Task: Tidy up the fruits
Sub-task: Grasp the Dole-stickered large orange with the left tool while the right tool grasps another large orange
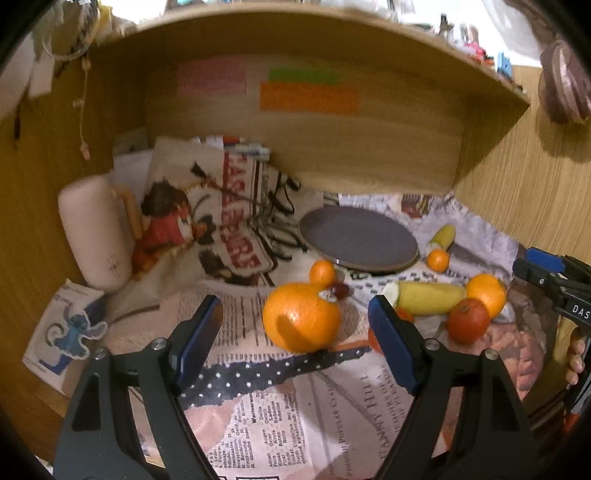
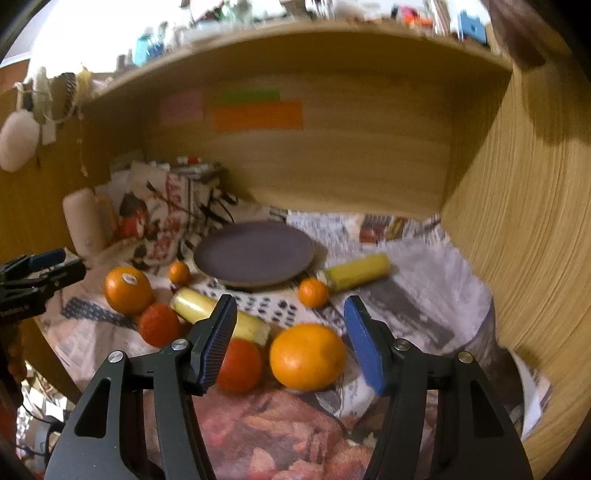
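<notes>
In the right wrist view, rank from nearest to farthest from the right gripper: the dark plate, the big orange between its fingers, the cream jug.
1. Big orange, between the right gripper's fingers.
2. Dark plate, farther back, centre.
3. Cream jug, far left.

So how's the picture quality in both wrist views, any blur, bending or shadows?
Left wrist view: shelf edge bows from fisheye, sticky notes smeared, big orange fairly sharp with a shadow across it. Right wrist view: softer overall, plate and newspaper blurred, bright glare upper left.

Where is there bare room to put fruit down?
The dark plate is empty. Bare newspaper lies right of the far corn piece. Crowded: the near-left cluster of large oranges, tomatoes and near corn piece.
</notes>
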### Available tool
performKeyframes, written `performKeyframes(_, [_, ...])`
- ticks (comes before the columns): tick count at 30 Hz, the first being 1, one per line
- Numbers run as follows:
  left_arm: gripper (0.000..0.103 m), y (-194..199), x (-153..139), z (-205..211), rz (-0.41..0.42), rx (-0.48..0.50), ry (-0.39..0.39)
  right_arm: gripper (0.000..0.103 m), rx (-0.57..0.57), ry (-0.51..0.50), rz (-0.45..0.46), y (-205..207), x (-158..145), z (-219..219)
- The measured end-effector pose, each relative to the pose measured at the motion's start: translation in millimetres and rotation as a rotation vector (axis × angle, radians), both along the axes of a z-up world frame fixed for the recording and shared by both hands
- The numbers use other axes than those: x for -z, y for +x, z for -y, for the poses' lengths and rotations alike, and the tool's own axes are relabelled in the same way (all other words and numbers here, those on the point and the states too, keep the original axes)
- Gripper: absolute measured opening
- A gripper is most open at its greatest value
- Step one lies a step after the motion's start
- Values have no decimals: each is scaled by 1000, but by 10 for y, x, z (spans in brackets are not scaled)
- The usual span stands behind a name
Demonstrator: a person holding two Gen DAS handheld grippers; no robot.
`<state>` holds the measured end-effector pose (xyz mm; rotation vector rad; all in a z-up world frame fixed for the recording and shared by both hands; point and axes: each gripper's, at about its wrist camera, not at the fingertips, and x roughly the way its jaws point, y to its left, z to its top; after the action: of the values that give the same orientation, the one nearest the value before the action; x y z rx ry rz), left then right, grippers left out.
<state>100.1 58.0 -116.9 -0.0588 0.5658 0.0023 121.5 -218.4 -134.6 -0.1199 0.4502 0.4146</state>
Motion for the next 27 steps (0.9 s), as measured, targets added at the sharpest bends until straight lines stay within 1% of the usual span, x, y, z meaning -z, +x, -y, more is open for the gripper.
performKeyframes(4, [82, 126, 139, -5, -59, 18, -11, 57, 5, 6, -76, 125, 133, 11])
performKeyframes(8, [82, 274, 236, -7, -109, 36, -16, 57, 10, 15, -124, 213, 232, 4])
performKeyframes(12, [83, 422, 303, -1, -141, 40, -6, 58, 34, 41, -182, 352, 337, 46])
performKeyframes(15, [83, 535, 361, -14, -170, 48, -16, 63, 51, 31, -191, 408, 369, 45])
performKeyframes(19, [83, 673, 458, -25, -198, 58, -36, 66, 41, 5, -220, 478, 437, 3])
performKeyframes(21, [83, 718, 512, -13, -203, 61, -37, 69, 41, 10, -225, 509, 447, 14])
performKeyframes(24, [83, 776, 580, -9, -213, 68, -49, 70, 28, 30, -250, 567, 466, 39])
performKeyframes(27, [83, 817, 630, -11, -212, 75, -64, 70, 13, 31, -256, 581, 471, 43])
